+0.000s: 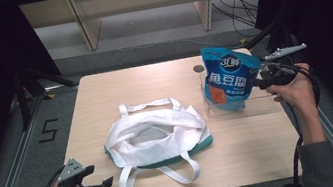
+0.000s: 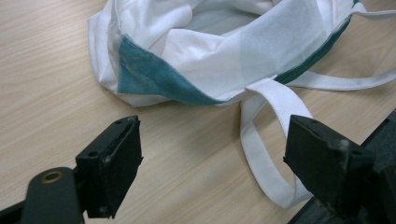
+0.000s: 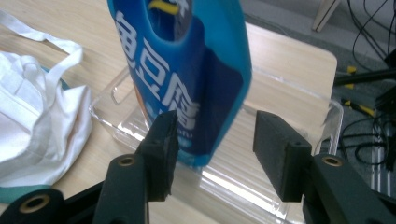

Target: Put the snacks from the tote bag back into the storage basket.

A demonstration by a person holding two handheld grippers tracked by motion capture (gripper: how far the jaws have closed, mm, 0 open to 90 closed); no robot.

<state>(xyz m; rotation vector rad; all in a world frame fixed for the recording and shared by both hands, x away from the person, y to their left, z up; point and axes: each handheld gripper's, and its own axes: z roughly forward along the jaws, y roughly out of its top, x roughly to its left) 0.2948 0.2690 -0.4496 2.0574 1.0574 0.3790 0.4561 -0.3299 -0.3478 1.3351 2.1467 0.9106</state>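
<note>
The left gripper (image 1: pixel 99 184) waited with fingers (image 2: pixel 112 163) spread and empty, the white tote bag (image 1: pixel 156 135) just beyond them on the tabletop (image 1: pixel 244 147). The blue snack pouch (image 1: pixel 229 77) stood upright in a clear tray (image 3: pixel 261 177), long axis vertical, between the right gripper's (image 3: pixel 212 140) parted fingers, one touching. Closing squarely on its lower edge would probably grip best.

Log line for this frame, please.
right gripper: open around blue snack pouch above clear tray | left gripper: open, near tote bag
</note>
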